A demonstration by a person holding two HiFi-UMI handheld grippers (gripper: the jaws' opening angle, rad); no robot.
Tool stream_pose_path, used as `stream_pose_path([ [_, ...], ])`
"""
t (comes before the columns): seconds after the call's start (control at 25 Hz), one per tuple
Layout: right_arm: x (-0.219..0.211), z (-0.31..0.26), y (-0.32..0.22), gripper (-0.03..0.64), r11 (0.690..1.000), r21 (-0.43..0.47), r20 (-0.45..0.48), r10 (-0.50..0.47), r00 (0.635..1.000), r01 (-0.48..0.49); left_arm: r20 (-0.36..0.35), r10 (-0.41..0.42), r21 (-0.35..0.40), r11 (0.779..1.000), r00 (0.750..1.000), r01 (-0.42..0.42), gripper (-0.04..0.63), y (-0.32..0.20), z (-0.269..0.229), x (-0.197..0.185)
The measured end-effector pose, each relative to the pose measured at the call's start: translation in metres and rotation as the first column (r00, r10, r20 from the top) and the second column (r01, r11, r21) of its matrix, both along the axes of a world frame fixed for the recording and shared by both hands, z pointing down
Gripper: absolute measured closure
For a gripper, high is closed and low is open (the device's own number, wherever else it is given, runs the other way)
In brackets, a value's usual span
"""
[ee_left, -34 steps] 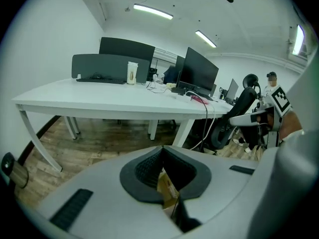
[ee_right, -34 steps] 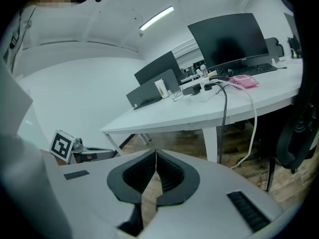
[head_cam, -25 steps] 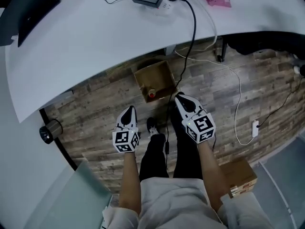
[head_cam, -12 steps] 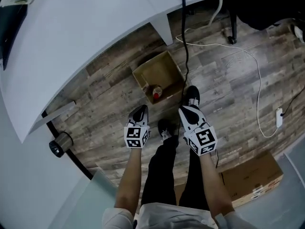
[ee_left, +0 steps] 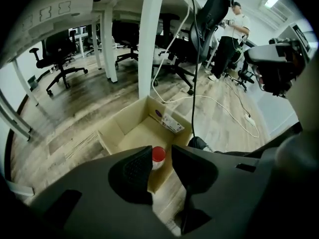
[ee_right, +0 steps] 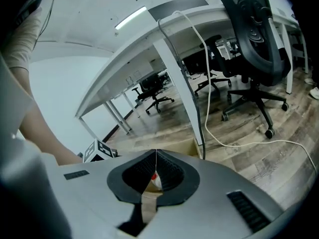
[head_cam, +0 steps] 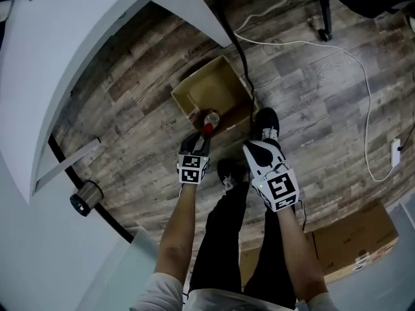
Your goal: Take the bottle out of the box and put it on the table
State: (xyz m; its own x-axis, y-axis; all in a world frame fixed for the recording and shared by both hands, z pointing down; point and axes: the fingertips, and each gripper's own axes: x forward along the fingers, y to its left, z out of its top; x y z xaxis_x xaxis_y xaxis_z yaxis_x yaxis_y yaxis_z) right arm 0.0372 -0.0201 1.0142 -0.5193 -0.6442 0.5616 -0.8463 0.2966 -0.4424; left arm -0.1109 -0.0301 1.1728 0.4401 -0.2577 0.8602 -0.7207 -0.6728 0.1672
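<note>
Head view
- Box (head_cam: 217,89): open cardboard, on the wood floor, at 12 o'clock from the picture's middle.
- Bottle (head_cam: 210,120): in the box, red cap up, against the box's 6 o'clock wall; not on the table.
- Left gripper (head_cam: 196,141): just at 6 o'clock of the bottle, tips pointing at the cap.
- Right gripper (head_cam: 254,151): at 3 o'clock of the left gripper, outside the box, beside a shoe (head_cam: 266,123).
- Table (head_cam: 78,57): white, at 10 o'clock.

Left gripper view
- Jaws: apart, having just been opening; the pads touch nothing.
- Bottle: only the red cap shows, through the gap and beyond the tips.
- Box: at 12 o'clock of the jaws.

Right gripper view
- Jaws: tips pressed together, empty.
- Bottle: a sliver of red cap shows through the hollow behind the tips.
- Left gripper: its marker cube at 9 o'clock.
</note>
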Motion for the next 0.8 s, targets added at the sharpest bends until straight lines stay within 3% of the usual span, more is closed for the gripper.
stream_pose_path([
  [0.28,0.0,0.029,0.004,0.577,1.0,0.009,-0.011,-0.01,1.0,0.01,0.033,0.117,0.008,0.993,0.993,-0.117,0.379,-0.003,0.047,0.018],
  [0.6,-0.009,0.041,0.013,0.577,0.999,0.005,-0.036,-0.045,0.998,0.045,0.086,0.195,-0.043,0.98,0.977,-0.192,0.384,0.0,0.083,0.016],
  [0.8,-0.009,0.04,0.018,0.577,0.996,-0.014,-0.065,-0.094,0.993,0.093,0.081,0.189,-0.034,0.982,0.979,-0.187,0.407,0.001,0.09,0.021],
])
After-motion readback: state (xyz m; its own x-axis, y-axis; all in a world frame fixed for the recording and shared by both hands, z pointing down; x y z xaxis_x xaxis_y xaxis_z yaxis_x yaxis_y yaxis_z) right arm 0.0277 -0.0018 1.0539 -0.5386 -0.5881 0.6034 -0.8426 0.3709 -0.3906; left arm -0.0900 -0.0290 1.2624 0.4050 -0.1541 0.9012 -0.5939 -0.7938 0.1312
